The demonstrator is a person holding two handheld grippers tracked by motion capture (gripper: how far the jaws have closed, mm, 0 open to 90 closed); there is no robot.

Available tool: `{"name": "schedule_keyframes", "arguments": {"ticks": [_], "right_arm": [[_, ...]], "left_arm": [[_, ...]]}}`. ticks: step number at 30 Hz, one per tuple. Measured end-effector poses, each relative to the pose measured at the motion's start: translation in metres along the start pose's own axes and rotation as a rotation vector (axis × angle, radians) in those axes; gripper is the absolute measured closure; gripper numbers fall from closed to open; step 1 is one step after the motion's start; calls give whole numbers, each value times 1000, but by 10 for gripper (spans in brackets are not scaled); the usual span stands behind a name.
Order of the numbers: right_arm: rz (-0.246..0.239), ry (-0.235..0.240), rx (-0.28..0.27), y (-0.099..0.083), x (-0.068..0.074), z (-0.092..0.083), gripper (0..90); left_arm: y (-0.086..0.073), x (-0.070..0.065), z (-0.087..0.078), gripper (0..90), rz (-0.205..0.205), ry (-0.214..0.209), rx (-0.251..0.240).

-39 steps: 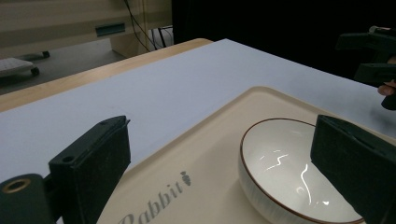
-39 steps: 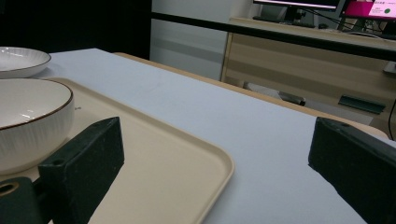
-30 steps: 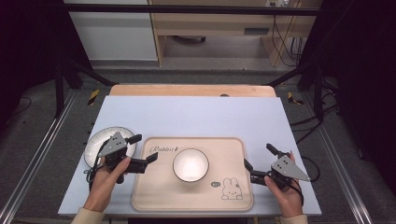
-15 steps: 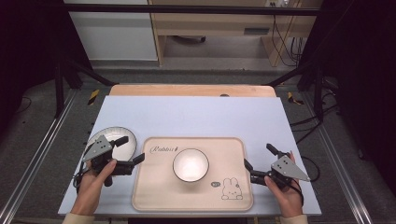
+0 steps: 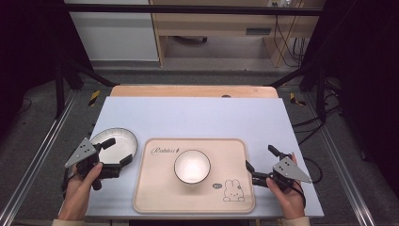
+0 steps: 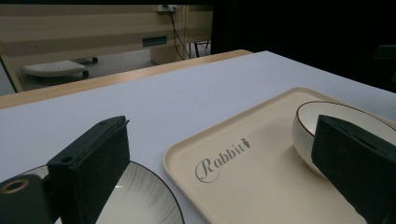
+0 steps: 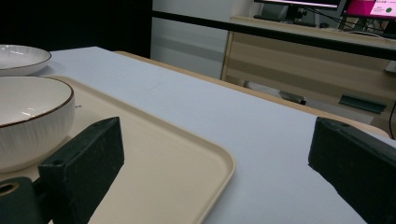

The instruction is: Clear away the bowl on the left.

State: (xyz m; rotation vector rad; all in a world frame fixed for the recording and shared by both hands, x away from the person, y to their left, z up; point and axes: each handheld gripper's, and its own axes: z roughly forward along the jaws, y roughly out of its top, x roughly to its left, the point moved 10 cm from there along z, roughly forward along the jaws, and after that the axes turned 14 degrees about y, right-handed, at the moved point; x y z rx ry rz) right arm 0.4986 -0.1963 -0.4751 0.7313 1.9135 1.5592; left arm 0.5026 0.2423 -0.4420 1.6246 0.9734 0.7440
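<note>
High view: a pale blue table (image 5: 197,113) carries a cream tray (image 5: 155,197) printed with a rabbit and the word "Rabbit". A white bowl (image 5: 192,165) with a dark rim stands upright near the middle of the tray. A white plate (image 5: 117,140) with a dark rim lies on the table just beside the tray's left edge. The left gripper (image 5: 116,151), held in the left hand (image 5: 82,181), sits at the plate's near side, its jaws apart, one over the plate and one near its edge by the tray. The right gripper (image 5: 260,158), held in the right hand (image 5: 284,190), rests at the tray's right edge, jaws apart, empty.

Left gripper view: the two black jaws stand wide apart with nothing between them. The plate (image 6: 140,200) lies low, partly behind the left-hand jaw. The tray (image 6: 261,154) runs between the jaws, lettering legible. The bowl (image 6: 322,121) stands on the tray, partly hidden by the right-hand jaw.

Right gripper view: jaws wide apart, nothing gripped. The tray corner (image 7: 187,163) lies between them. The bowl (image 7: 32,116) stands on the tray beyond the left-hand jaw. The plate (image 7: 21,58) shows farther off on the table
</note>
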Motion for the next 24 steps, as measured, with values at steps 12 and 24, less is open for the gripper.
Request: {"name": "schedule_keyframes", "arguments": {"ticks": [12, 24], "right_arm": [[0, 5, 2, 0, 1, 0, 36], [-5, 14, 3, 0, 2, 1, 36]], "left_arm": [[-21, 9, -8, 42, 8, 31, 8], [-39, 1, -3, 44, 27, 43, 81]]}}
